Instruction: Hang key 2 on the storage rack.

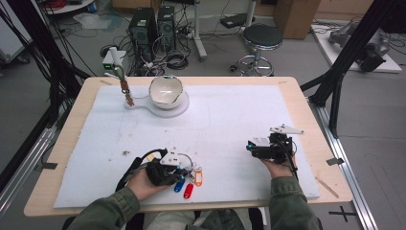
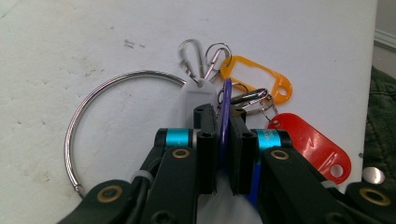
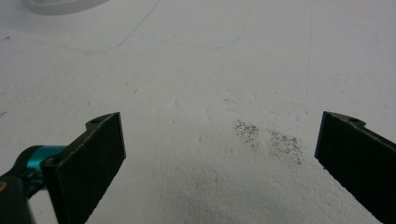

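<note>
Several plastic key tags, orange (image 2: pixel 254 77), red (image 2: pixel 310 142), white (image 2: pixel 198 95) and purple (image 2: pixel 226 109), are hanging with small clips on a large steel key ring (image 2: pixel 100 91), lying on the white sheet (image 1: pixel 225 120) near the table's (image 1: pixel 311 120) front edge. The left tongs (image 2: pixel 223 154) are pinching the purple tag, standing edge-on. The high view is showing the bunch (image 1: pixel 189 182) beside the left hand (image 1: pixel 143 179), while the right tongs (image 3: pixel 219 149) are hovering spread over bare sheet.

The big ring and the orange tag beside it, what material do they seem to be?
The big ring looks like polished metal wire: thin, silvery, with bright glints. The orange tag looks like smooth moulded plastic, slightly glossy, with a pale label window.
</note>
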`<state>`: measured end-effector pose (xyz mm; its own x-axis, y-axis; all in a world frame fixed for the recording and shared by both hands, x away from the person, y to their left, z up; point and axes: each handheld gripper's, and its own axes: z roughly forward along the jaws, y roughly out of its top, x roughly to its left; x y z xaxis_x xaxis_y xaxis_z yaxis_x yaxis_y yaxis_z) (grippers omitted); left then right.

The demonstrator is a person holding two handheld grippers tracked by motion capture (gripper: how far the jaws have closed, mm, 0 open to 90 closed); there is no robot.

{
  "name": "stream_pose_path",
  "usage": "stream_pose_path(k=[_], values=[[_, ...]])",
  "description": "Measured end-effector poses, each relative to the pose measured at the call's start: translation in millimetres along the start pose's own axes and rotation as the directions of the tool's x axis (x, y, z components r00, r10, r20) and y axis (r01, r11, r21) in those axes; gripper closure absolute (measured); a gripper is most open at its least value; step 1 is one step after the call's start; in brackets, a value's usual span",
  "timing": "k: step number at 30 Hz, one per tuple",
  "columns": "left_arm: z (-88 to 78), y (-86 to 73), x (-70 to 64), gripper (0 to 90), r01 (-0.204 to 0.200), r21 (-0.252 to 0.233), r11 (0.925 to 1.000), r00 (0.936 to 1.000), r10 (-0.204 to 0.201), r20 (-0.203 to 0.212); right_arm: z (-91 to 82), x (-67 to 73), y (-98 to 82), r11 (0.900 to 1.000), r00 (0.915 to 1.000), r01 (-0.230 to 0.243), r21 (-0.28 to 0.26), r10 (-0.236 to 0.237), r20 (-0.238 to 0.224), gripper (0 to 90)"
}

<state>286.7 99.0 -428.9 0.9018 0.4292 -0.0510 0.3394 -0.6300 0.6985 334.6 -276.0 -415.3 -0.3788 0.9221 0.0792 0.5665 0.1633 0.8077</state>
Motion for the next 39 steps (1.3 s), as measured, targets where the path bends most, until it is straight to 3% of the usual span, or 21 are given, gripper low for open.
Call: stream_pose_path(k=[3, 8, 14, 21, 33, 39], values=[[-3.1, 0.6, 0.3, 87.1, -0.006, -0.025, 0.9997, 1.0, 0.006, 0.002, -0.4, -0.3, 0.0, 1.0, 1.0, 0.001, 0.0, -0.001, 0.002, 0.7], [-3.6, 0.3, -0.7, 87.2, -0.027, -0.022, 0.9994, 0.9996, 0.027, 0.01, -0.5, -1.4, 0.1, 1.0, 1.0, 0.0, -0.005, 0.0, 0.002, 0.7], [-9.8, 0.5, -0.3, 87.3, -0.024, -0.063, 0.9978, 0.9997, 0.024, 0.01, -0.9, -1.3, 0.3, 1.0, 1.0, -0.002, -0.008, 0.002, 0.002, 0.7], [-23.4, 2.4, 3.0, 87.3, 0.013, -0.147, 0.9891, 0.9999, -0.011, 0.012, -2.2, -0.8, 0.1, 1.0, 1.0, -0.005, -0.009, 0.005, -0.006, 0.7], [-38.1, 9.0, 6.2, 87.4, 0.02, -0.172, 0.985, 0.9992, -0.026, -0.031, -6.3, -7.7, -0.2, 0.999, 0.9999, -0.017, -0.03, 0.017, -0.001, 0.7], [-47.0, 11.3, 10.2, 87.4, 0.033, -0.216, 0.9758, 0.998, -0.044, -0.046, -6.8, -8.9, -0.1, 0.999, 0.9998, -0.021, -0.035, 0.021, -0.003, 0.7]])
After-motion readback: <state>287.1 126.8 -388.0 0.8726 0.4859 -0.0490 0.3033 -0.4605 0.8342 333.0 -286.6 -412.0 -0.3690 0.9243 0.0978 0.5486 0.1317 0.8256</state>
